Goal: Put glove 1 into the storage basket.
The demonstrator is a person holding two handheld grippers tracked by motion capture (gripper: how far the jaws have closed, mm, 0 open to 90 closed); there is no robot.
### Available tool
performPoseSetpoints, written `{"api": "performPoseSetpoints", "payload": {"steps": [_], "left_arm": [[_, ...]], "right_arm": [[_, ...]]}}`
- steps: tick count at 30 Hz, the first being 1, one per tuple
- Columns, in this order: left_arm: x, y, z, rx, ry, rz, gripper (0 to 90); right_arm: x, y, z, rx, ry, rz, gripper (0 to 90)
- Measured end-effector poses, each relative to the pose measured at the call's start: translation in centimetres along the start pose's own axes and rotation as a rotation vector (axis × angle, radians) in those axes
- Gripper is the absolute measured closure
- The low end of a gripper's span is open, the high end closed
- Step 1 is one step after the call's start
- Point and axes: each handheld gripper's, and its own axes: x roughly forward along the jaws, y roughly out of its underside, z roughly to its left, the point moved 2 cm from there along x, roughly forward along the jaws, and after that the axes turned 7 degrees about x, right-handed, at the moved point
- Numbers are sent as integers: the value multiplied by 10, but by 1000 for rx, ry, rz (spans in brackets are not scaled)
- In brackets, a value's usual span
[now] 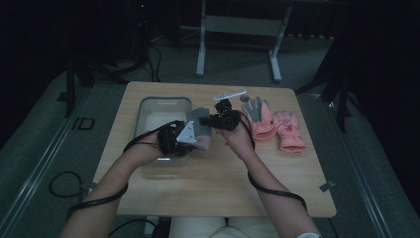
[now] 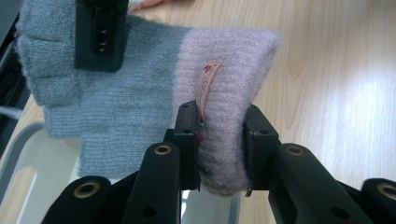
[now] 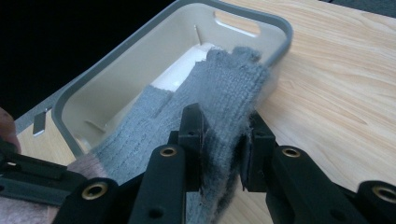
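L gripper [image 2: 219, 151] is clamped on the pink cuff end of a grey-and-pink knit glove [image 2: 140, 98]; both pads press into the fuzzy cuff, w/ a small pink label sticking up just beside the left pad. R gripper [image 3: 223, 149] is clamped on the grey finger end of the same glove, fabric bunched between its pads. In the left gripper view the R gripper's black jaw shows at top, biting the grey fingers.

In the high view the glove [image 1: 200, 130] hangs stretched between the two grippers, off the table, above the right rim of the grey bin [image 1: 147, 105]. L gripper [image 1: 190, 135] sits over the bin's right side, its grey plate facing up; R gripper [image 1: 214, 120] is just right of the bin, twd the table's middle. Both forearms come in from the near edge, cables trailing along them.

The bin stands on the left half of the wooden table [image 1: 208, 188], nearer the far edge; something pale lies inside it, prob. white cloth or paper, light too dim to say. Its grey rim and a handle slot show in the right gripper view.

Near the far right corner lie two more gloves: a grey-and-pink one [image 1: 259, 116] palm-flat, and a pink one [image 1: 290, 131] just beside it, touching or nearly so. A small white strip [image 1: 230, 95] lies by the far edge, behind the R gripper.
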Motion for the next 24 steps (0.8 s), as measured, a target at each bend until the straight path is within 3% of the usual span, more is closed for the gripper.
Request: {"api": "performPoseSetpoints", "payload": {"steps": [9,17,24], "left_arm": [[-13,24,6,-19,-27,46,708],[-22,54,13,-59,-38,91,708],[-21,75,15,-61,-45,103,708]], "right_arm": [[27,-17,19,-30,-19,15,739],[63,-31,38,-50,-47,41,739],[86,-34,41,-37,-76,54,738]]}}
